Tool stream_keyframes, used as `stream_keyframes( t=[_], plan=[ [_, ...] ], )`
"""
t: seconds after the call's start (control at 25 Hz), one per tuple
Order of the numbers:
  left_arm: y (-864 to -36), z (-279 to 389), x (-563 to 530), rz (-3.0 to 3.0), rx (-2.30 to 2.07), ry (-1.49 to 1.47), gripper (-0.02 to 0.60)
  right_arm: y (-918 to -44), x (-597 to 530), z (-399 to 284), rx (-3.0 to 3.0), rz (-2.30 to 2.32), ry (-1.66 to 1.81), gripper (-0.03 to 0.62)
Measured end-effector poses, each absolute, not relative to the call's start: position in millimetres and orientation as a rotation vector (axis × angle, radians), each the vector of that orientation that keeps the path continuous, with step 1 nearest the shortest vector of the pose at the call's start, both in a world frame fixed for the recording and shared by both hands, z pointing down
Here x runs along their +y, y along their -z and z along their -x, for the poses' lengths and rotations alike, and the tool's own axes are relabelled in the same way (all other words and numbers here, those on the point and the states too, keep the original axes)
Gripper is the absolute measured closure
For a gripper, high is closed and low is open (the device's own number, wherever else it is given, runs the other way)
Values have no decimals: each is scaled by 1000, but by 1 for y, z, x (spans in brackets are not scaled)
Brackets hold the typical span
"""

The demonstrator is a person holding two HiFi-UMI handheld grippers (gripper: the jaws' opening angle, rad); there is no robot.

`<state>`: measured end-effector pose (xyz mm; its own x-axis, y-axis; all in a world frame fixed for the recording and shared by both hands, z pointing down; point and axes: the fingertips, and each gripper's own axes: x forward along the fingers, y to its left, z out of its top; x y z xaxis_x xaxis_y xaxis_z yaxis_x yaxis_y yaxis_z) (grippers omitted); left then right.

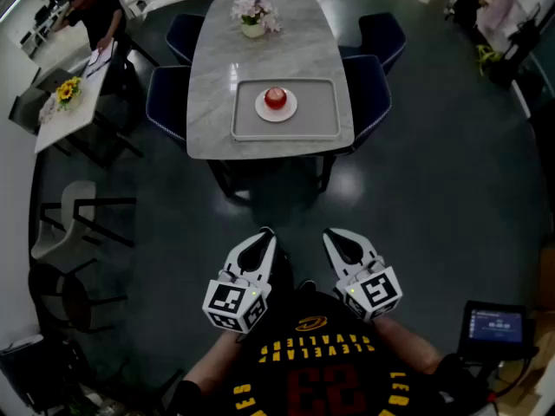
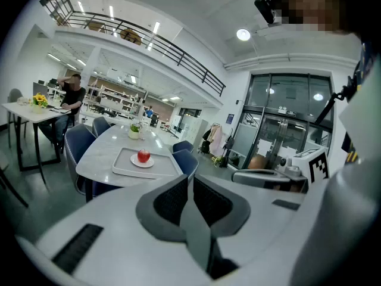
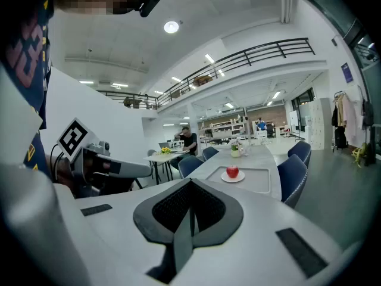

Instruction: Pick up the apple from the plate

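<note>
The red apple (image 1: 275, 98) sat on its plate (image 1: 289, 112) on the bench (image 1: 260, 55), far from you. Your left gripper (image 1: 264, 234) and right gripper (image 1: 333, 235) were closed, holding nothing. The apple looked hard and slippery; its fat middle was best to squeeze.

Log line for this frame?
apple on plate | left gripper shut, empty | right gripper shut, empty | both short of table

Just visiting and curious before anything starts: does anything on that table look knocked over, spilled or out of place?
Nothing stands out. The apple sits on its plate in the tray, and the flower pot stands upright on the table. No spill shows. The left gripper and right gripper hang short of the table, fingers together, empty.
</note>
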<state>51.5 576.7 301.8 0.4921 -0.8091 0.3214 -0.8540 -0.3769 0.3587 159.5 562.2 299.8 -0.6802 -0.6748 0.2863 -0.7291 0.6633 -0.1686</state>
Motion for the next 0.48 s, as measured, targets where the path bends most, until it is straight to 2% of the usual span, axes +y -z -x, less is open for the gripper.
stream_keyframes(
  t=[0.48],
  plan=[
    [-310,-32,458,-2277,-1347,-147,549,-310,451,-140,-2684,-1173,-404,586]
  ],
)
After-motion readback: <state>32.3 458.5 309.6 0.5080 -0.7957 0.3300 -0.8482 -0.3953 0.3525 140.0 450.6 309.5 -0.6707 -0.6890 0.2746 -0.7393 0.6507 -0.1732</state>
